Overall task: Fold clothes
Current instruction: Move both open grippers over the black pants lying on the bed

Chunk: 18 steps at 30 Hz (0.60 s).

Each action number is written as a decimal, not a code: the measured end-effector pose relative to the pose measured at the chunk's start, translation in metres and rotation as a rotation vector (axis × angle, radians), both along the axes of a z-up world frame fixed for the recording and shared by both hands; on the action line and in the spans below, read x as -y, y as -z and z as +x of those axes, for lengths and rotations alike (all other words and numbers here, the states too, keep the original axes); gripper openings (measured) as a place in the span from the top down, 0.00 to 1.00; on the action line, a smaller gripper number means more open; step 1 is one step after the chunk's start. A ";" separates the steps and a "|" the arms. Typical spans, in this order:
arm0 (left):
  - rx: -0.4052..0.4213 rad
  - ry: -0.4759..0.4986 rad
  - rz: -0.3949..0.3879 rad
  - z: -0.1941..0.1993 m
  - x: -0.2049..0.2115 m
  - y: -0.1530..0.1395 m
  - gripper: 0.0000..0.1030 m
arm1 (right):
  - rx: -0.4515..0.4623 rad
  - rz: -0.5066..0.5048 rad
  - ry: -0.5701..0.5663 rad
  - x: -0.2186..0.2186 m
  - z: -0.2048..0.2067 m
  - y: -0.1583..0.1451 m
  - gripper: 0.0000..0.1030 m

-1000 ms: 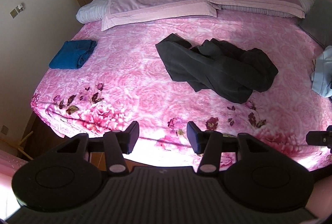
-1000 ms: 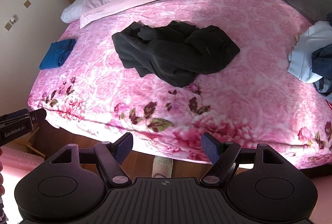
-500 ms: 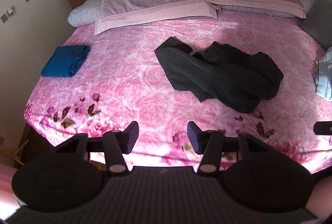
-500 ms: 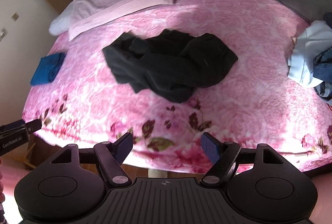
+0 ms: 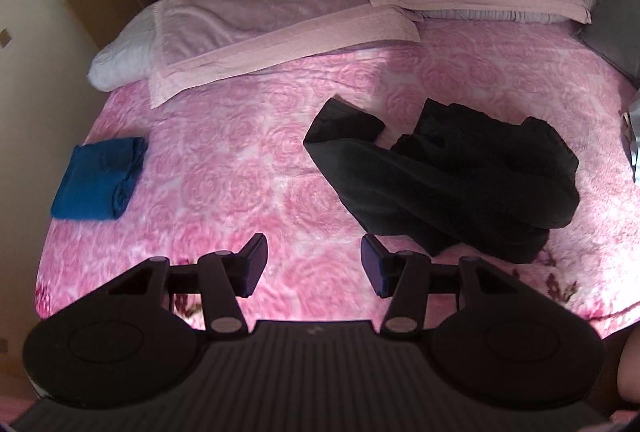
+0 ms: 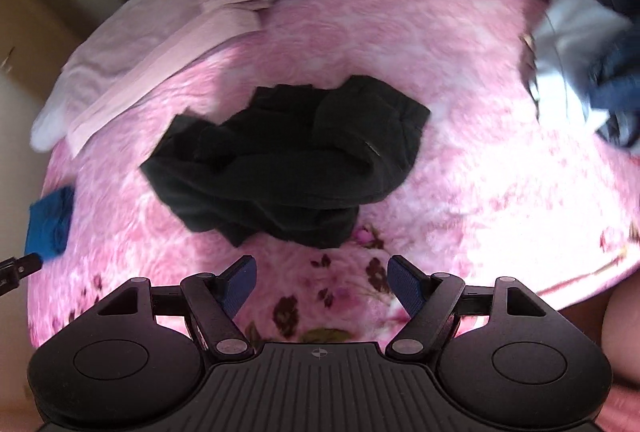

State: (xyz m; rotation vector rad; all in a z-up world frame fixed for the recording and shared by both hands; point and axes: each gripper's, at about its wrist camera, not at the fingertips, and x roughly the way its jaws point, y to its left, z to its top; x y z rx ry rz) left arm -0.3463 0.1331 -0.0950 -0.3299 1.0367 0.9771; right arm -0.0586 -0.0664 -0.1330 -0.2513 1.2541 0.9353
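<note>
Black garment [image 5: 444, 180] crumpled, blue folded cloth [image 5: 98, 184] apart

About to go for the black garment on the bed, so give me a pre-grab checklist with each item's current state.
1. Left gripper open and holding nothing: ok.
2. Right gripper open and holding nothing: ok.
3. Black garment lying free on the pink bedspread, nothing on top of it: ok.
4. Garment flat enough to fold: not ok, it lies crumpled in a heap.
5. Folded blue garment clear of the work area: ok, it lies apart, near the bed's left edge.
6. A hem or corner to pinch: cannot tell, the folds hide the edges.
</note>
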 end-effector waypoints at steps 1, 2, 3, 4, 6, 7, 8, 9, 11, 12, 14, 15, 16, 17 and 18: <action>-0.002 0.011 -0.008 0.000 -0.009 0.004 0.54 | -0.010 -0.010 0.028 0.000 0.002 0.006 0.27; -0.004 0.022 -0.016 0.000 -0.016 0.008 0.54 | -0.019 -0.020 0.056 0.000 0.004 0.011 0.27; -0.006 0.032 -0.024 -0.001 -0.022 0.013 0.54 | -0.027 -0.029 0.081 0.001 0.006 0.016 0.27; -0.010 0.042 -0.032 -0.001 -0.028 0.018 0.54 | -0.031 -0.034 0.092 0.001 0.007 0.019 0.27; -0.029 0.055 -0.046 0.002 -0.039 0.028 0.54 | -0.038 -0.043 0.115 0.002 0.008 0.025 0.27; -0.032 0.057 -0.053 0.002 -0.043 0.032 0.54 | -0.042 -0.047 0.126 0.002 0.009 0.028 0.27; -0.030 0.058 -0.061 0.003 -0.046 0.035 0.54 | -0.045 -0.052 0.138 0.002 0.010 0.031 0.27; -0.026 0.060 -0.068 0.004 -0.048 0.038 0.54 | -0.049 -0.057 0.149 0.003 0.011 0.034 0.27; -0.018 0.060 -0.079 0.005 -0.052 0.043 0.54 | -0.056 -0.062 0.168 0.002 0.013 0.040 0.27; -0.018 0.056 -0.084 0.006 -0.054 0.046 0.54 | -0.064 -0.059 0.182 0.001 0.017 0.044 0.27; -0.014 0.037 -0.094 0.007 -0.056 0.052 0.54 | -0.086 -0.033 0.227 0.001 0.026 0.051 0.27; -0.011 0.026 -0.097 0.007 -0.057 0.055 0.54 | -0.124 0.000 0.258 0.004 0.036 0.059 0.27; -0.006 0.012 -0.098 0.007 -0.057 0.057 0.54 | -0.161 0.034 0.289 0.006 0.046 0.066 0.27; -0.001 -0.004 -0.098 0.007 -0.058 0.061 0.54 | -0.199 0.068 0.320 0.008 0.057 0.074 0.27; 0.005 -0.020 -0.097 0.006 -0.059 0.064 0.54 | -0.236 0.102 0.351 0.011 0.067 0.081 0.27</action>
